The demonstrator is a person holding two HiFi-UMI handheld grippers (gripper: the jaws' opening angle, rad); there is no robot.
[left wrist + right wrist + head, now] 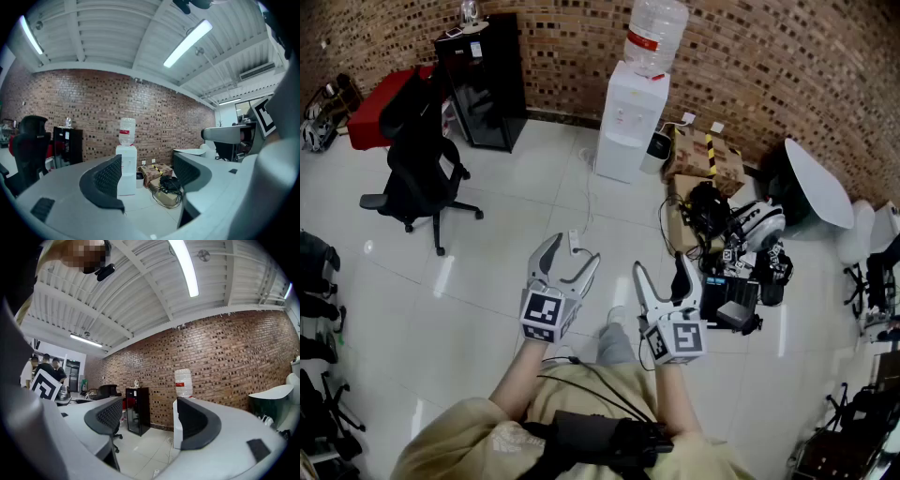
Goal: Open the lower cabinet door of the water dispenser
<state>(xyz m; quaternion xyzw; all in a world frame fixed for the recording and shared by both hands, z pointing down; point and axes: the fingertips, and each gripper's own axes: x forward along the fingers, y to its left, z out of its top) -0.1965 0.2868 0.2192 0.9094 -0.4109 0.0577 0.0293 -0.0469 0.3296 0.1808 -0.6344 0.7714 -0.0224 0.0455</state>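
The white water dispenser (628,122) stands against the brick wall with a clear bottle (655,36) on top; its lower cabinet door (617,161) looks closed. It stands small and far off in the left gripper view (126,169), and the right jaw partly hides it in the right gripper view (177,420). My left gripper (579,256) and right gripper (660,272) hover side by side over the white tiled floor, well short of the dispenser. Both are open with nothing between their jaws.
Cardboard boxes (703,155) and a heap of bags and cables (727,244) lie right of the dispenser. A black cabinet (483,80) stands left of it, a black office chair (420,159) nearer me. A power strip and cord (578,234) lie on the floor ahead.
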